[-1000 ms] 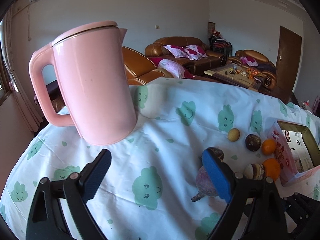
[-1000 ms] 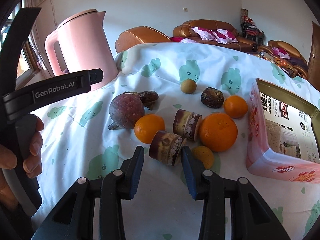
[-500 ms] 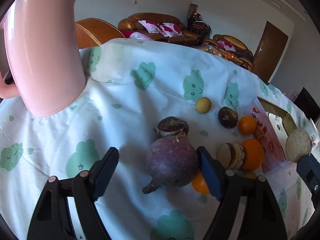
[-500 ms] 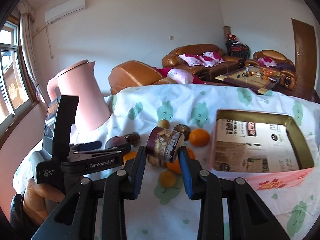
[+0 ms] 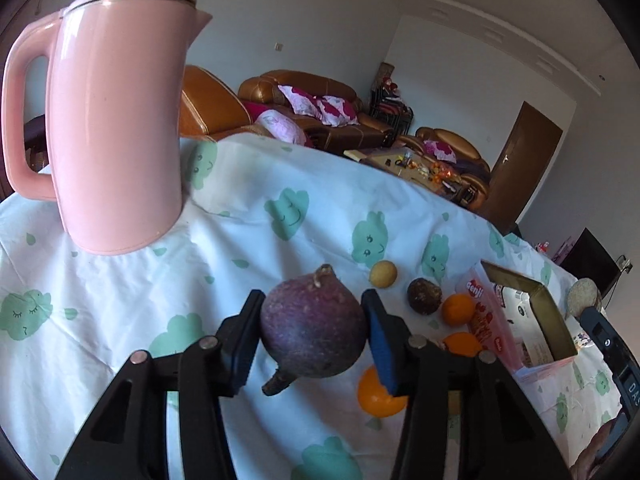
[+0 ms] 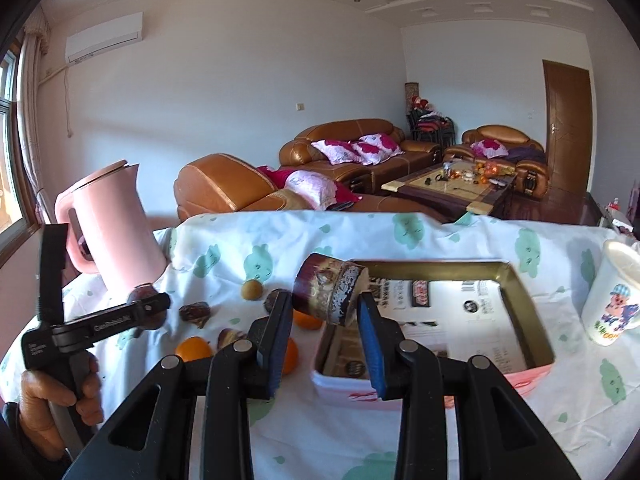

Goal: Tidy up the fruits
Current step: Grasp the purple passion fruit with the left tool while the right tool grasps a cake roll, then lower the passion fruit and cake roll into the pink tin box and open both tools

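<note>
My left gripper (image 5: 312, 334) is shut on a round purple root-like fruit (image 5: 314, 326) and holds it above the tablecloth. My right gripper (image 6: 326, 318) is shut on a short brown cane piece (image 6: 330, 294) and holds it over the left end of the open pink box (image 6: 532, 350). On the cloth lie oranges (image 5: 378, 396) (image 5: 458, 310), a small yellow fruit (image 5: 383, 275) and a dark round fruit (image 5: 424, 295). The box also shows in the left wrist view (image 5: 554, 320).
A tall pink kettle (image 5: 116, 120) stands at the back left of the table. A white printed cup (image 6: 612, 294) stands right of the box. The other hand-held gripper (image 6: 96, 320) is at the left in the right wrist view.
My left gripper closed on the purple fruit and lifted it off the cloth. My right gripper carried the cane piece rightward to above the box's left end.
</note>
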Motion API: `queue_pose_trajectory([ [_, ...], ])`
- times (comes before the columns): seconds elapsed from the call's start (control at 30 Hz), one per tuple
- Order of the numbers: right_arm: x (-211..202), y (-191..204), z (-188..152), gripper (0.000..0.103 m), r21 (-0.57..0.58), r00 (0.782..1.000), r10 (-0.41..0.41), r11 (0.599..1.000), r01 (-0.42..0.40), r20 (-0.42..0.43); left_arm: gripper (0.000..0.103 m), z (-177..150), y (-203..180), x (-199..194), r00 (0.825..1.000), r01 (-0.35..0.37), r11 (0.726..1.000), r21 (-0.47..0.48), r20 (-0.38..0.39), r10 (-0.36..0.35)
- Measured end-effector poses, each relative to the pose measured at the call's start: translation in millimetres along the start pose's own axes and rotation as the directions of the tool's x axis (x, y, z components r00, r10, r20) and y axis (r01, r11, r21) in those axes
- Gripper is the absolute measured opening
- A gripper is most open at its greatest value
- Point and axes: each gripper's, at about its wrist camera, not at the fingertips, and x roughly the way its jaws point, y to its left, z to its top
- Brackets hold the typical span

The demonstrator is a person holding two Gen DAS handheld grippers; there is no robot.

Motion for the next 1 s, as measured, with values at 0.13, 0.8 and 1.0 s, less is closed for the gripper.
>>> queue_pose_trajectory([
  [0.13, -2, -35, 0, 0.035, -0.011, 0.997, -0.078, 0.997, 0.078, 0.009, 0.051, -1, -22, -14, 0.994, 0.038, 0.995, 0.092, 0.095, -0.047],
  [0.8, 33, -132, -17, 0.036, 0.109, 0.98, -0.049, 0.992, 0.071, -0.193, 0.051, -44, -221, 43, 0.965, 0.251, 0.911, 0.326, -0.156, -0.21],
  [1.0, 39, -139, -20, 0.036, 0.158, 0.975, 0.011, 0.987, 0.025, -0.222, 0.051, -52, -226, 60, 0.967, 0.22, 0.92, 0.324, -0.2, -0.161],
])
